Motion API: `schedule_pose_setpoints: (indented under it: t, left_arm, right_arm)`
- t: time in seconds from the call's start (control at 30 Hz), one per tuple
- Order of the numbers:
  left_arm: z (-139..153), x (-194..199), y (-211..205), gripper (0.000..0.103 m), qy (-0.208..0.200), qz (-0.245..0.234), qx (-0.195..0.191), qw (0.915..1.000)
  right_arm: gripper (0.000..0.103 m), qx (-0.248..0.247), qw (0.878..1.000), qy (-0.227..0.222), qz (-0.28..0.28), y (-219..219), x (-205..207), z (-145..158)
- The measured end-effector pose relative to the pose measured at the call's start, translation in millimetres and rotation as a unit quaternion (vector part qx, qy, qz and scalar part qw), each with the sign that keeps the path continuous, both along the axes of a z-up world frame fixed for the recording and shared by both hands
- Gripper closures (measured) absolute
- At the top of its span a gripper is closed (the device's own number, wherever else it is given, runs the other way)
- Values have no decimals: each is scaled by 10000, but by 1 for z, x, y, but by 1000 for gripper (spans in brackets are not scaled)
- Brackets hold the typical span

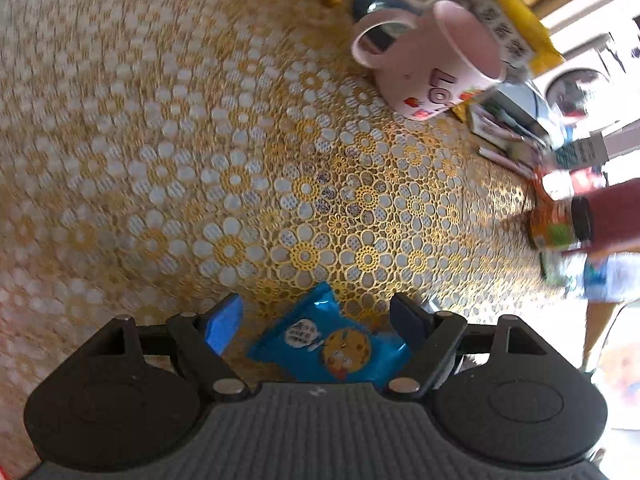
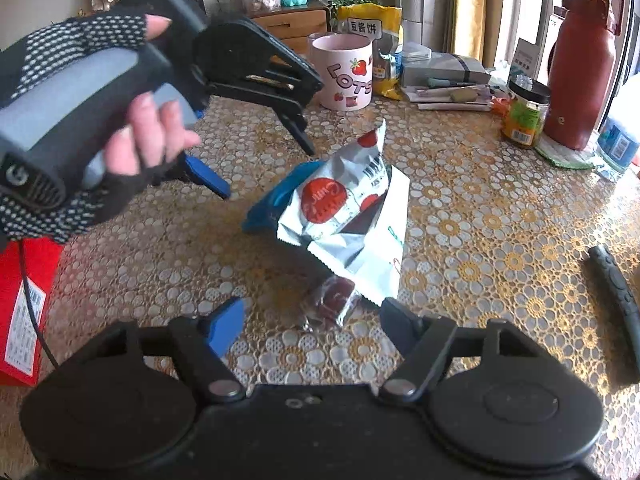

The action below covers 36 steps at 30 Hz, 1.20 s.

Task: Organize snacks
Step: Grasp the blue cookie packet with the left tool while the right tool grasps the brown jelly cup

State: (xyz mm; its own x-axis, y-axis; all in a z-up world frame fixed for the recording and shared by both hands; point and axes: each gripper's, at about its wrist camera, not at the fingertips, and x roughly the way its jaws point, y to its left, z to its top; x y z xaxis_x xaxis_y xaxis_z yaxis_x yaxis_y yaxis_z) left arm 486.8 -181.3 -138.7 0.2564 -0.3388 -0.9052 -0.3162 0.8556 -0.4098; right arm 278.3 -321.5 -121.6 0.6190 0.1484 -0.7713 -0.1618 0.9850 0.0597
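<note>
A blue cookie packet (image 1: 332,344) lies on the patterned tablecloth between the open fingers of my left gripper (image 1: 320,320); it is not gripped. In the right wrist view the same blue packet (image 2: 276,196) lies partly under a silver-and-red snack packet (image 2: 344,208), which rests on a white packet (image 2: 376,260). A small dark red wrapped sweet (image 2: 330,300) lies just in front of my right gripper (image 2: 316,326), which is open and empty. The left gripper (image 2: 264,168) shows there too, open, above the table left of the pile.
A pink mug (image 2: 344,74) and a yellow bag (image 2: 370,24) stand at the back. A glass jar (image 2: 524,114), a red bottle (image 2: 582,72), boxes and papers (image 2: 444,76) are at the right. A black handle (image 2: 616,292) lies at right. A red box (image 2: 24,308) is at left.
</note>
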Motion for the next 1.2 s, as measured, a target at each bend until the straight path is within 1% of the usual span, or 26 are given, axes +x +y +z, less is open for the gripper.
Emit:
schedule_pose_setpoints:
  t: [0.07, 0.1, 0.13, 0.23, 0.27, 0.3, 0.33, 0.4, 0.47, 0.53, 0.57, 0.6, 0.77, 0.9, 1.0, 1.2]
  left_arm:
    - [-9, 2, 0, 22, 164, 153, -288, 9993]
    - [-12, 2, -1, 23, 221, 187, -351, 9990]
    - [-15, 3, -2, 23, 269, 195, -379, 9987]
    - [-15, 3, -5, 23, 219, 206, -382, 9988]
    - [-16, 3, -6, 26, 211, 219, -402, 9987]
    - [-15, 3, -6, 33, 193, 233, -399, 9987]
    - [-14, 2, -6, 37, 181, 249, -377, 9988]
    - [-15, 0, -6, 47, 199, 257, -381, 9987]
    - [-15, -2, -5, 54, 194, 273, -329, 9989]
    - [-15, -4, -3, 56, 134, 285, -356, 9989]
    - [-14, -4, -2, 61, 88, 288, -346, 9989]
    - [-12, -6, 0, 66, 42, 297, -323, 9990]
    - [-6, -13, 8, 70, -60, 271, -192, 9994]
    - [-3, -26, 20, 71, -111, 266, -99, 9995]
    - [1, -39, 32, 72, -126, 249, -13, 9996]
    - [13, -80, 56, 73, -224, 86, 53, 9997]
  right_arm:
    - [29, -21, 10000, 10, -10, 0, 5, -3]
    - [30, -26, 10000, 17, -24, 0, 7, -4]
    - [30, -24, 10000, 28, -39, -1, 10, -6]
    - [33, -11, 9999, 53, -115, -2, 16, -9]
    - [35, 11, 9999, 63, -155, -3, 17, -10]
    - [37, 30, 9998, 75, -192, -4, 19, -10]
    - [38, 50, 9997, 85, -237, -5, 21, -11]
    - [44, 103, 9994, 105, -309, -6, 23, -13]
    - [48, 134, 9991, 147, -368, -7, 25, -15]
    - [56, 152, 9989, 180, -412, -7, 25, -17]
    - [65, 158, 9987, 193, -436, -8, 24, -17]
    - [66, 169, 9986, 198, -462, -9, 23, -17]
    - [67, 215, 9983, 194, -505, -11, 17, -16]
    - [67, 254, 9982, 170, -524, -11, 7, -11]
    - [67, 284, 9981, 153, -517, -9, -2, -5]
    - [67, 280, 9988, 100, -384, 1, -27, 11]
